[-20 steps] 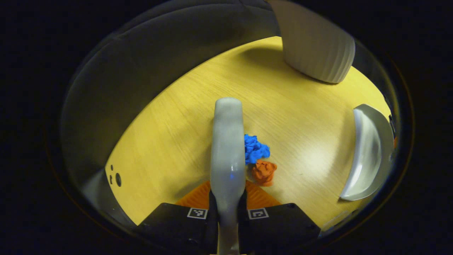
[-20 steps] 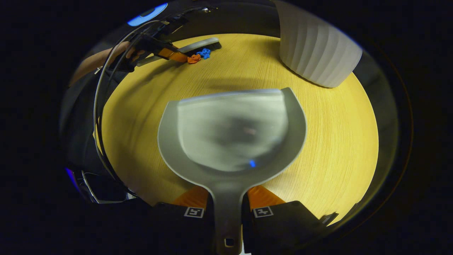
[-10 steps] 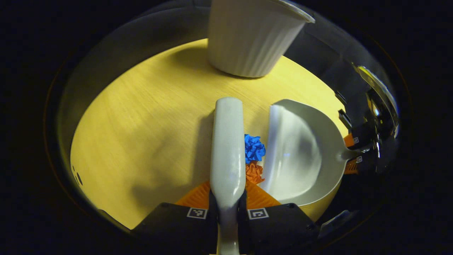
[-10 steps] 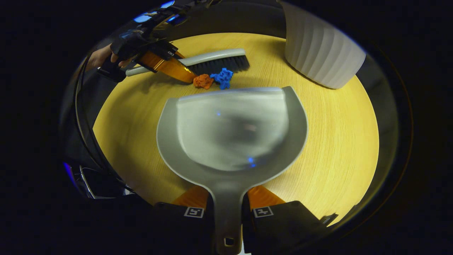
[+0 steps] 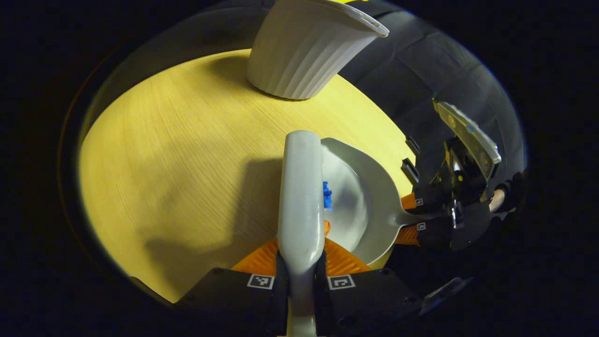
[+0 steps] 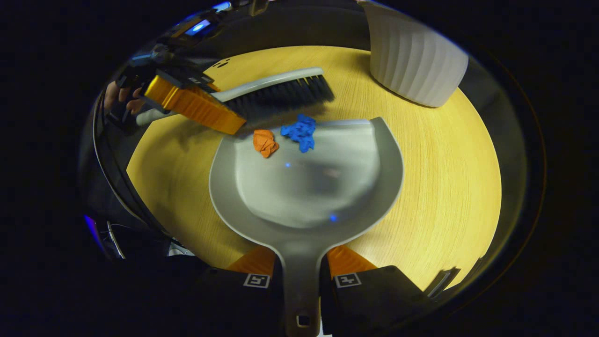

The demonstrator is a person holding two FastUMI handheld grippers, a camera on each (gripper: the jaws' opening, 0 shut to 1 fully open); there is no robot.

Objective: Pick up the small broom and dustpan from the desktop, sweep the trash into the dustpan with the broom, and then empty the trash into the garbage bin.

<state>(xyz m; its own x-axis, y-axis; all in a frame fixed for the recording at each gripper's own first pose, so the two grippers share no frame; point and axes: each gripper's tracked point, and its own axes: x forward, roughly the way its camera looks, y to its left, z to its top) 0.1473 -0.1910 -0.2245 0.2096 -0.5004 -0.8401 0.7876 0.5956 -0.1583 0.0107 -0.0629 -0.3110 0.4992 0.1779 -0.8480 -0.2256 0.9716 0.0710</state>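
My left gripper is shut on the grey broom, whose back runs straight ahead in the left gripper view. My right gripper is shut on the handle of the grey dustpan, which lies flat on the yellow table. In the right gripper view the broom has its dark bristles at the pan's front lip, with the left gripper holding its handle. A blue paper wad and an orange paper wad lie just inside the lip. The dustpan, the blue wad and the right gripper lie right of the broom.
A white ribbed garbage bin stands at the far right of the table; in the left gripper view the bin is straight ahead beyond the broom. A hand grips the left gripper. Bare tabletop lies left of the broom.
The broom has pushed the blue and orange wads over the dustpan's lip into the pan. Broom and dustpan have closed together, and the bin has shifted left in the left gripper view.
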